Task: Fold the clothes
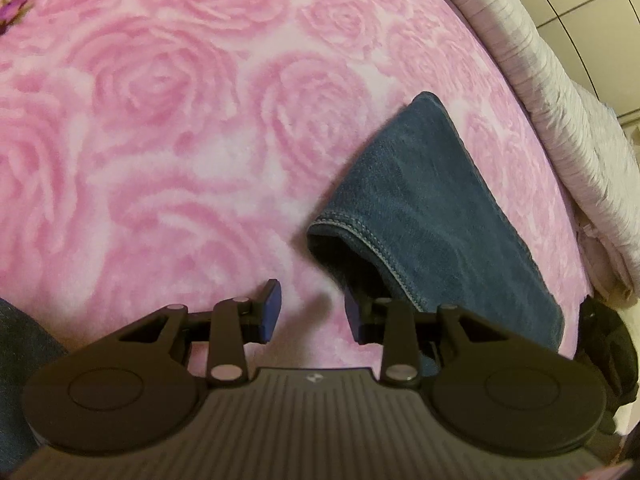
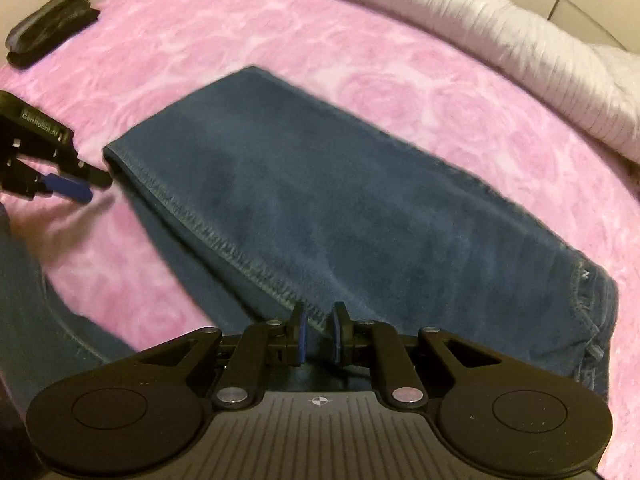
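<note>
A pair of dark blue jeans [image 2: 360,208] lies folded on a pink rose-patterned blanket [image 2: 440,92]; the stitched leg hem runs diagonally toward me. My right gripper [image 2: 319,334] has its jaws a little apart around the hem's near corner. In the left wrist view the jeans [image 1: 420,200] lie to the right. My left gripper [image 1: 310,310] is open and empty, its right finger beside the hem's corner. The left gripper also shows in the right wrist view [image 2: 80,184], just left of the hem's far corner.
A pale ribbed quilt [image 2: 500,40] is bunched along the far right edge of the bed. A dark folded item [image 2: 48,28] lies at the far left. More denim [image 2: 24,300] sits at the near left. A small purple object [image 1: 12,8] lies far left.
</note>
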### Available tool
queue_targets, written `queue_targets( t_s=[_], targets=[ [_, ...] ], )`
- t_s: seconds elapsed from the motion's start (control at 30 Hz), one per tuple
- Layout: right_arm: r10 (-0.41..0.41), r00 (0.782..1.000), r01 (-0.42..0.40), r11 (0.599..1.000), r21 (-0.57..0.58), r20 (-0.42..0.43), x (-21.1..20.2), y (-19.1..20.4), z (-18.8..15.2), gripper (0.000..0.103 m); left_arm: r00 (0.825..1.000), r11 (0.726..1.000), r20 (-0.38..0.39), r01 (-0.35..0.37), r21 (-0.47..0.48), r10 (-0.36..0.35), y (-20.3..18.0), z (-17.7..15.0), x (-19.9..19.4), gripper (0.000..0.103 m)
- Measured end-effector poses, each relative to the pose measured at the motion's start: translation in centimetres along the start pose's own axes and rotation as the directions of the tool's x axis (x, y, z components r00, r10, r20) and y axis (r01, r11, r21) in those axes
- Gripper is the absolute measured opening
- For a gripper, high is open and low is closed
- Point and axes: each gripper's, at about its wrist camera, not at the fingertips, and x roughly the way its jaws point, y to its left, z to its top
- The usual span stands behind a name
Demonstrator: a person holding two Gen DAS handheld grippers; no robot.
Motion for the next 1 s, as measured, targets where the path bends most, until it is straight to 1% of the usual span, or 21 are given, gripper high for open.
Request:
queue_targets(
  t_s=[0.07, 0.13, 0.17, 0.23, 0.3, 0.4, 0.5, 0.57, 0.7, 0.77, 0.8, 0.87, 1.0],
  targets=[
    [-0.006, 1.000, 0.006, 0.999, -0.048, -0.005, -0.3, 0.1, -0.1, 0.010, 1.000, 1.000, 0.005, 0.000, -0.005, 0.000, 0.1, -0.2, -0.3, 0.029],
    [0.024, 0.999, -0.025, 0.999, -0.034, -0.021, -0.4, 0.0, -0.6, 0.010, 1.000, 1.000, 0.009, 0.000, -0.018, 0.000, 0.2, -0.4, -0.4, 0.029],
    [0.018, 1.000, -0.019, 0.998, -0.054, -0.018, -0.5, 0.2, -0.8, 0.010, 1.000, 1.000, 0.011, -0.001, -0.021, 0.001, 0.3, -0.5, -0.5, 0.029],
    [-0.038, 0.999, 0.039, 0.989, -0.140, 0.012, -0.7, 1.0, -1.3, 0.011, 1.000, 1.000, 0.013, -0.004, -0.023, 0.004, 0.3, -0.8, -0.5, 0.029],
    [-0.075, 0.997, 0.079, 0.966, -0.245, 0.027, -0.4, 1.9, -1.7, 0.011, 1.000, 1.000, 0.013, -0.004, -0.021, 0.004, 0.4, -0.9, -0.5, 0.029],
    [-0.086, 0.996, 0.082, 0.917, -0.390, 0.009, 0.4, 3.3, -2.5, 0.011, 1.000, 1.000, 0.015, -0.006, -0.012, 0.006, 0.3, -1.0, -0.6, 0.029],
    [-0.070, 0.997, 0.069, 0.896, -0.439, 0.013, 0.5, 4.0, -2.9, 0.011, 1.000, 1.000, 0.022, -0.001, -0.013, 0.002, 0.2, -1.3, -0.6, 0.029],
    [-0.084, 0.996, 0.088, 0.881, -0.465, 0.029, 0.8, 4.4, -3.2, 0.011, 1.000, 1.000, 0.022, 0.003, -0.031, -0.002, 0.3, -1.4, -0.4, 0.029],
    [-0.165, 0.983, 0.185, 0.842, -0.507, 0.085, 2.1, 5.1, -3.5, 0.011, 0.999, 0.993, 0.036, 0.034, -0.109, -0.030, 0.8, -1.5, -0.1, 0.031],
    [-0.179, 0.981, 0.194, 0.843, -0.501, 0.077, 2.6, 5.1, -3.2, 0.011, 0.998, 0.985, 0.050, 0.052, -0.163, -0.044, 1.1, -1.5, 0.2, 0.032],
    [-0.181, 0.981, 0.195, 0.849, -0.491, 0.077, 2.6, 5.0, -3.1, 0.011, 0.997, 0.979, 0.062, 0.067, -0.191, -0.056, 1.3, -1.5, 0.3, 0.035],
    [-0.179, 0.980, 0.196, 0.862, -0.468, 0.080, 2.4, 4.6, -2.9, 0.012, 0.993, 0.969, 0.083, 0.095, -0.228, -0.078, 1.3, -1.6, 0.5, 0.038],
    [-0.177, 0.981, 0.195, 0.881, -0.430, 0.081, 2.0, 4.0, -2.7, 0.012, 0.990, 0.961, 0.105, 0.118, -0.252, -0.094, 0.7, -1.2, 1.3, 0.039]
  ],
)
